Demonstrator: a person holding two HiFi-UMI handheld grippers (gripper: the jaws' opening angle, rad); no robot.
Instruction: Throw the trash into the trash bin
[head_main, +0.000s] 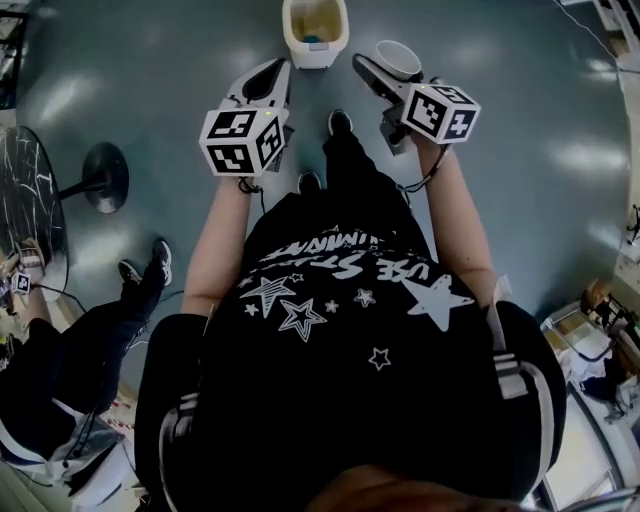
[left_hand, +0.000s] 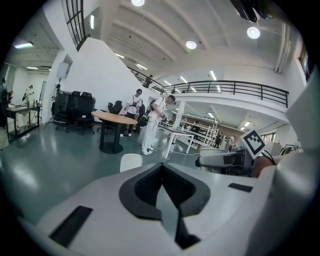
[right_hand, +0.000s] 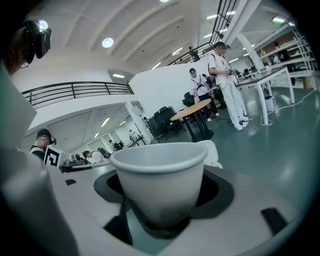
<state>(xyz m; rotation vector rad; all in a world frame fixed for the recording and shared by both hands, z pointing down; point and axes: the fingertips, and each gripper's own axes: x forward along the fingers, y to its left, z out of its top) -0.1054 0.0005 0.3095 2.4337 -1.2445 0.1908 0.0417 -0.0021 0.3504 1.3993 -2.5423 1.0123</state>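
A white trash bin (head_main: 315, 35) stands on the grey floor just ahead of my feet, with something blue and yellowish inside. My right gripper (head_main: 385, 72) is shut on an empty white paper cup (head_main: 398, 58), held upright to the right of the bin. In the right gripper view the cup (right_hand: 160, 185) fills the jaws, and the bin (right_hand: 214, 150) peeks out behind it. My left gripper (head_main: 270, 78) hangs left of the bin with its jaws together and nothing in them. In the left gripper view the bin (left_hand: 131, 161) shows just past the closed pads (left_hand: 150, 187).
A second person (head_main: 60, 370) stands close at my left. A round table (head_main: 25, 205) and a black pedestal base (head_main: 105, 175) are on the left. Farther off, people (left_hand: 150, 125) stand by a round wooden table (left_hand: 114, 119) and white benches.
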